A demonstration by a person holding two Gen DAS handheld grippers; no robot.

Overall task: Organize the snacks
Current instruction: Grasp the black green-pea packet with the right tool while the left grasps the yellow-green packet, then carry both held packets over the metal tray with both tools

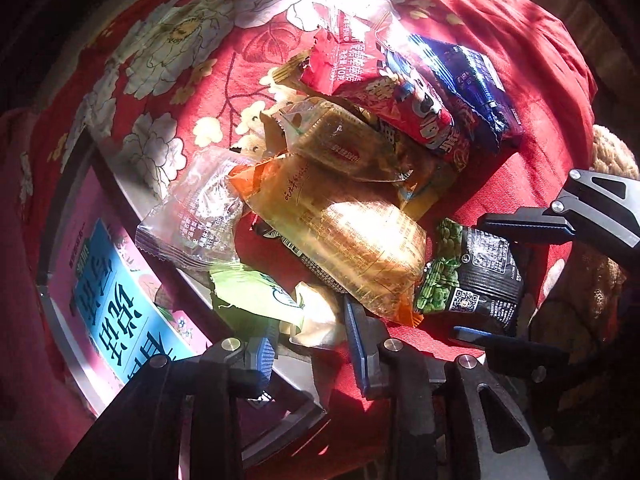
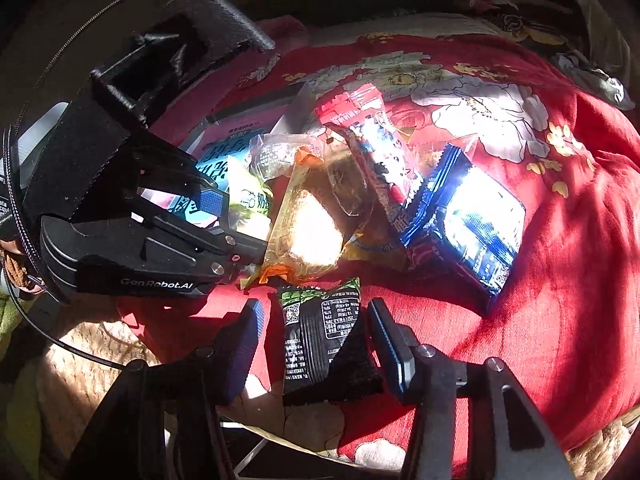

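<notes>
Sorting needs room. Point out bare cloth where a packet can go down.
Bare red cloth lies right of the blue packet, and more floral cloth lies beyond the pile. Crowded: the pile itself, and around the black pea packet between the open right claw's fingers.

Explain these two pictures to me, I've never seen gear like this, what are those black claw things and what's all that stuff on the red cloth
There is no robot here: a person holds a pair of black tongs in each hand, and a wide-angle camera on each looks along its fingers. One picture comes from the left tongs, the other from the right tongs. Each picture also catches the other tongs. On the red flowered cloth lies a heap of snack packets, among them a wrapped cake, a blue packet and a black-and-green pea packet. A pink and blue box lies beside the heap. Both tongs are open. The right pair straddles the pea packet without gripping it.
</notes>
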